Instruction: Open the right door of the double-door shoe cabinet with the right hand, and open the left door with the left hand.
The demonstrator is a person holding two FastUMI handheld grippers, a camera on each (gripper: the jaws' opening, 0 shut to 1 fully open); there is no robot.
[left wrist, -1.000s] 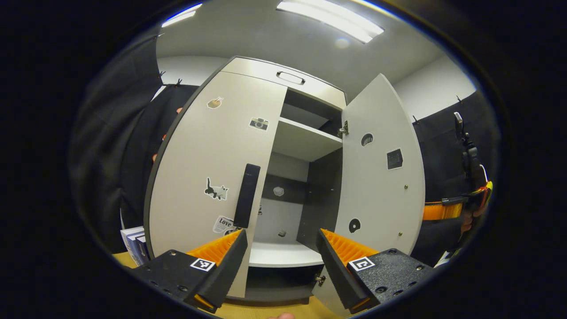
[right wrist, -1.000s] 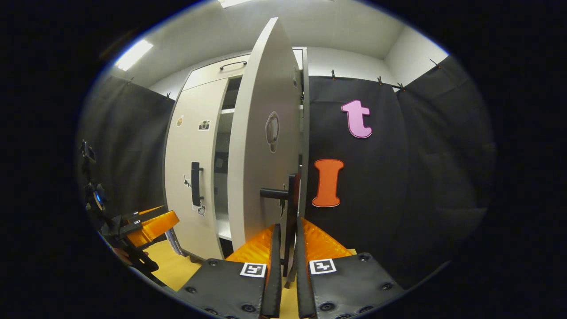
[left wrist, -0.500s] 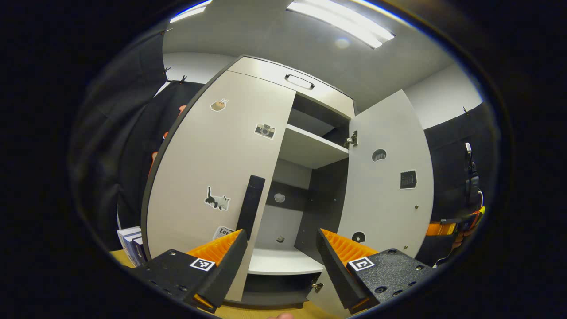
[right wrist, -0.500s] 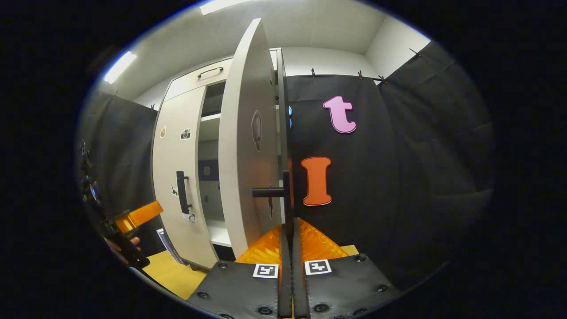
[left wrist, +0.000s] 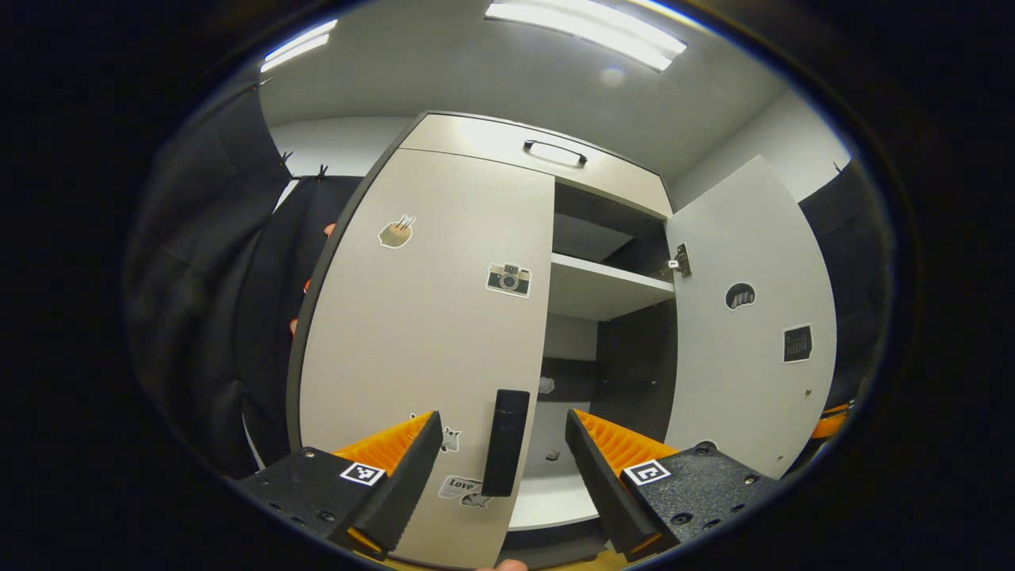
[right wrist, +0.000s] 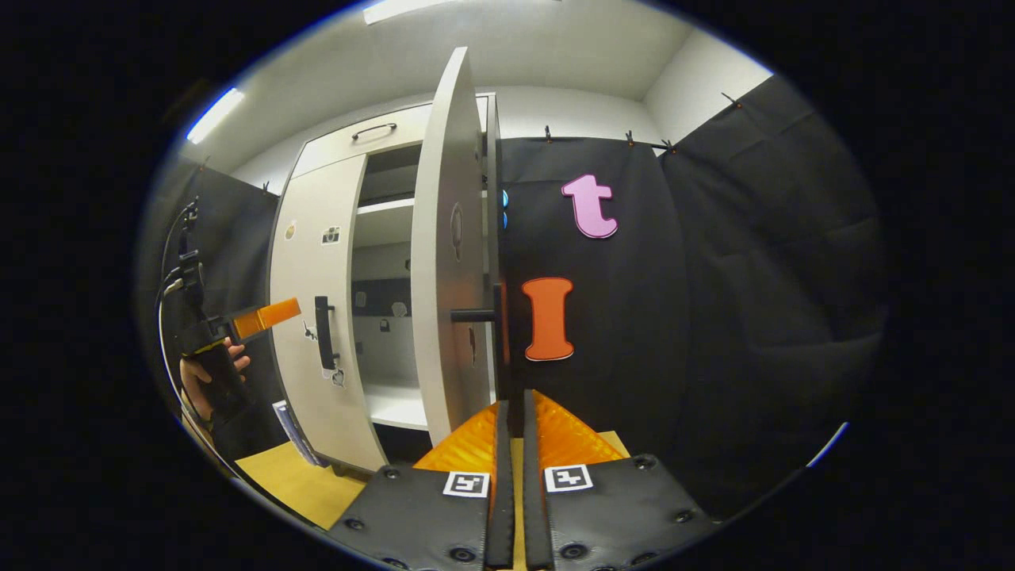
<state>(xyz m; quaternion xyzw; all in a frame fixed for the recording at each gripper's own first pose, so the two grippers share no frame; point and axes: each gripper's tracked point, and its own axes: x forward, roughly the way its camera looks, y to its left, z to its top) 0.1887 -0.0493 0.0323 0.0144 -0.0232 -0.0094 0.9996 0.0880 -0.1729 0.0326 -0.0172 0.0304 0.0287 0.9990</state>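
You are holding the left gripper (left wrist: 501, 460) wide around the left door's handle (left wrist: 506, 442), lower centre; right gripper (right wrist: 512, 444) is sitting nearly closed, empty, below the right door (right wrist: 448, 262).

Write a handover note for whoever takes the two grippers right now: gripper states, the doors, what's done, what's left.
Left gripper: open, lined up on the left handle but short of it.
Right gripper: shut, holding nothing; the right handle sits just beyond its tips.
Right door: swung wide open, done.
Left door: shut.
Left to do: close the left gripper on the left handle and pull that door open.
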